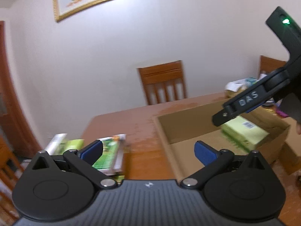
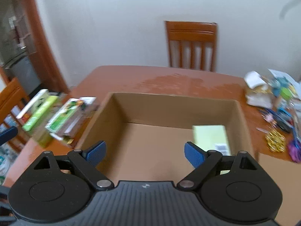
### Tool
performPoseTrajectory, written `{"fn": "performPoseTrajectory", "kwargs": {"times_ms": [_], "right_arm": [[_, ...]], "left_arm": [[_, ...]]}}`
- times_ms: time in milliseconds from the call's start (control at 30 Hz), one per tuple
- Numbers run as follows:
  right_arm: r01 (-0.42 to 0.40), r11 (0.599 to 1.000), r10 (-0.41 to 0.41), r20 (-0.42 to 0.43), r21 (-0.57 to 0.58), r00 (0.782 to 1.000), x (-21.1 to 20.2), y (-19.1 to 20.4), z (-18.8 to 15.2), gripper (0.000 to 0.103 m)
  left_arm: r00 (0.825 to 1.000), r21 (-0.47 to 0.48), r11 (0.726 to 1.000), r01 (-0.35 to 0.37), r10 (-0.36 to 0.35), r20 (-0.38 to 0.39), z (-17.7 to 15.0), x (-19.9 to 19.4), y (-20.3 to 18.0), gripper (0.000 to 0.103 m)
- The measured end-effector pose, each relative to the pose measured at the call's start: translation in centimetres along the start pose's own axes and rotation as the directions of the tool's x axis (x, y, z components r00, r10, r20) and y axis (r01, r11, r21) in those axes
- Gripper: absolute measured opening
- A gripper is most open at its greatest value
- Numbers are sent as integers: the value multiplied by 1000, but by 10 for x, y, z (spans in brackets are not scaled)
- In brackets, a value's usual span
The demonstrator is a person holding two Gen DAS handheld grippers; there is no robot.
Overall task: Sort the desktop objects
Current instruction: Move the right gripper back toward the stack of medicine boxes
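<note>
One pale green packet (image 2: 210, 137) lies half-hidden behind the right tool (image 2: 144, 153).

The left wrist view looks slantwise across the counter (image 1: 120, 120) from its near left edge. The right wrist view looks steeply down into the cardboard box (image 2: 169, 109), close above it. Both share the box, the counter and the far chair (image 2: 191, 45).

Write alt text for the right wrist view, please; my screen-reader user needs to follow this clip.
An open right gripper, holding nothing, hangs over an open cardboard box on a brown table, with one pale yellow-green package inside. Green and white packs lie left of the box, mixed clutter right, a wooden chair behind.
</note>
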State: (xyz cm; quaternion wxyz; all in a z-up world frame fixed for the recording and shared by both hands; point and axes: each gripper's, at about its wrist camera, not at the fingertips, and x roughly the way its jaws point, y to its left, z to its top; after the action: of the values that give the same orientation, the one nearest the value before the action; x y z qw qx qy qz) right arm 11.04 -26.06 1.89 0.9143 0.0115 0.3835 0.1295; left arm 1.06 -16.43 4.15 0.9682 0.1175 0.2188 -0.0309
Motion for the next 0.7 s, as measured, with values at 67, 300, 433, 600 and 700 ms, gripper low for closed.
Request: {"fn": "performPoseTrajectory", "kwargs": {"times_ms": [67,300,433,600,700], "right_arm": [[-32,999,33,13,-20,999,-4,13,4,93],[-158,986,161,46,-61,986,-21,80,29,95],[-169,983,173,52,-77,984,-11,131,46,95],[-103,990,104,7,-96,995,34,183,54,95],[-25,995,21,-41,-97,999,71,202,55,95]], "left_arm": [[998,10,998,-59,59,5,1,-11,12,103],[992,93,988,-126,123,37,21,-42,65,103],[997,118,991,-63,58,43,17,-37,94,103],[999,123,992,36,-40,26,-7,-21,127,103],[997,145,987,71,-71,-1,-32,-12,147,103]]}}
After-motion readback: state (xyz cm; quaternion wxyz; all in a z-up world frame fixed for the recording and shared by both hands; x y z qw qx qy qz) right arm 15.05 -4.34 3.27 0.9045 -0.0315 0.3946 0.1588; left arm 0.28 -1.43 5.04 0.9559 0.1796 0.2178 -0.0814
